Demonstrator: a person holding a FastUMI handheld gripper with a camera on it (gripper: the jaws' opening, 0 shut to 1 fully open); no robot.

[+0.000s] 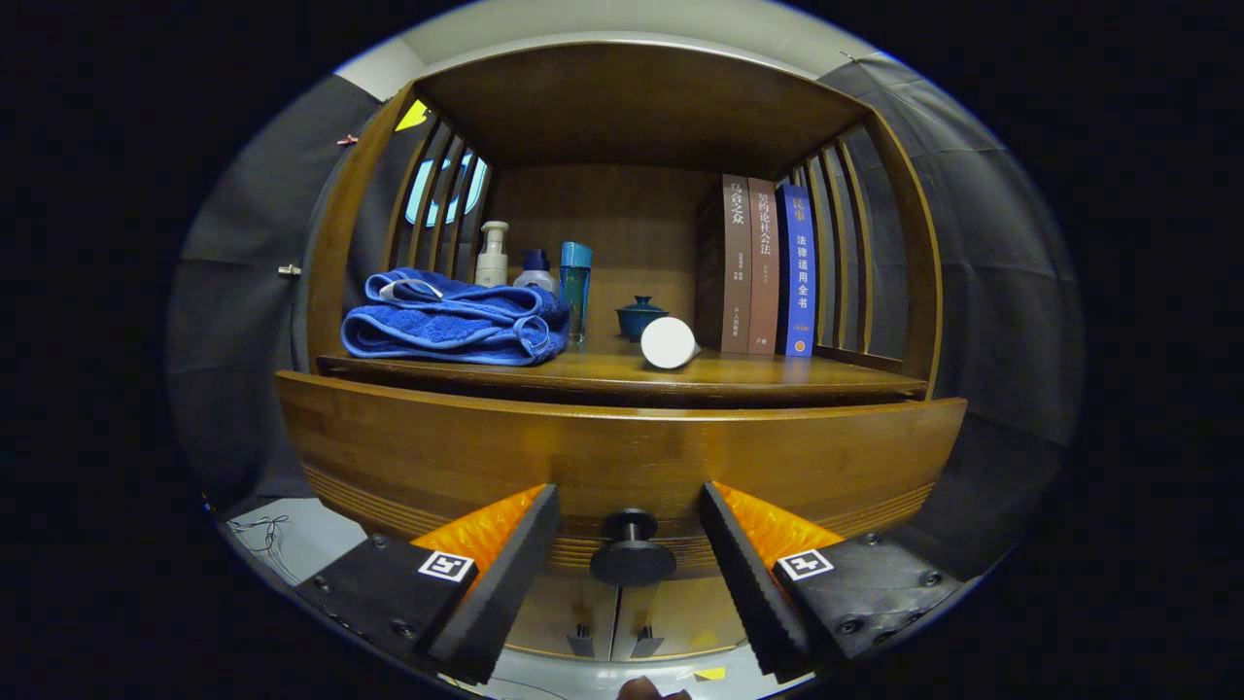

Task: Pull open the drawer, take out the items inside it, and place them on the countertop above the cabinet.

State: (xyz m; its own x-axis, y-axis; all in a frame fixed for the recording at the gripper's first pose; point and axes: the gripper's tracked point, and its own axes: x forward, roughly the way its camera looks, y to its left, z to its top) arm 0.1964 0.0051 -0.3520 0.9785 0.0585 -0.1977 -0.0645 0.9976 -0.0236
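The claw (630, 564) spreads wide, fingers flanking the drawer (622, 457) knob (632, 556) without touching it

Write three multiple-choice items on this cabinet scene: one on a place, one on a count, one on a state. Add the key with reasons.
1. Where does the round black drawer knob sit?
A. between the jaws of the gripper
B. on the countertop
C. beside the books

2. How many upright books stand on the wooden countertop?
A. one
B. three
C. five

3. How do the jaws stand?
A. shut on the knob
B. shut on the folded blue towel
C. open, apart from the knob

Key: 1 A, the knob shows in the gap between the two jaws, on the brown wooden drawer front. 2 B, two brown spines and one blue spine stand side by side. 3 C, a gap shows on each side of the knob and neither jaw touches it.
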